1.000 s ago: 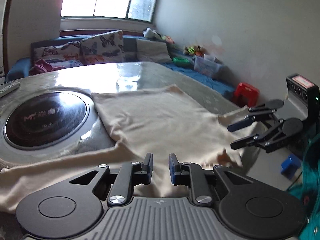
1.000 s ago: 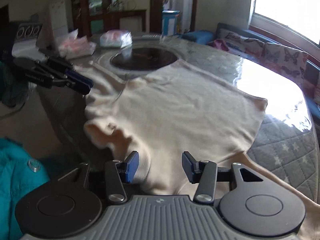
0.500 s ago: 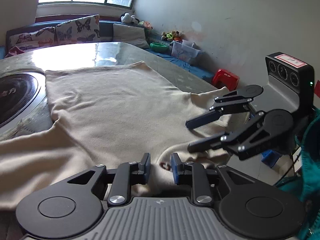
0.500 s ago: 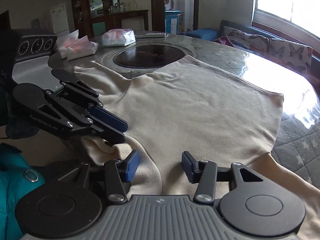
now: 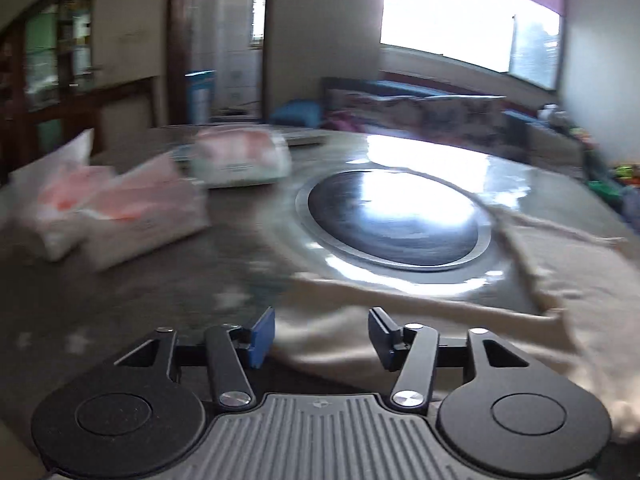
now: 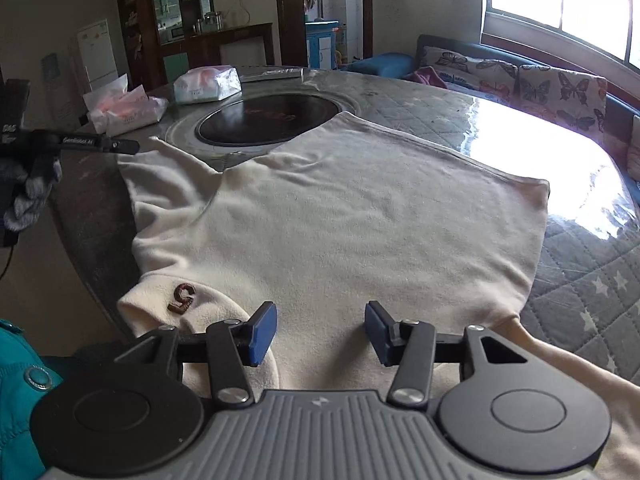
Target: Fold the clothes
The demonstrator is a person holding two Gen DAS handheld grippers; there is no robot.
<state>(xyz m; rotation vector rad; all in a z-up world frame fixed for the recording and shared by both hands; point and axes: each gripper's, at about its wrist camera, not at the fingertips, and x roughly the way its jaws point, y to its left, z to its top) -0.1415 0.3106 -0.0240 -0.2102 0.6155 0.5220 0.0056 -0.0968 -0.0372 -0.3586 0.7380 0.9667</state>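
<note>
A cream sweater (image 6: 360,216) lies spread flat on the round table, collar with a brown "S" patch (image 6: 183,298) at the near edge. My right gripper (image 6: 320,332) is open and empty, low over the sweater beside the collar. My left gripper (image 5: 321,336) is open and empty over the left sleeve (image 5: 352,320); its view is blurred. It also shows in the right wrist view (image 6: 120,146), edge-on at the far left above the sleeve end (image 6: 168,168).
A black round hotplate (image 6: 272,120) sits in the table's middle, partly under the sweater. Tissue packs (image 6: 124,110) and a bag (image 6: 206,84) lie at the far left. A butterfly-cushioned sofa (image 6: 540,80) stands behind. Teal clothing (image 6: 16,380) is at bottom left.
My left gripper has swung left from the collar to the sleeve and opened wider. The collar now lies flat on the table. My right gripper has barely moved.
</note>
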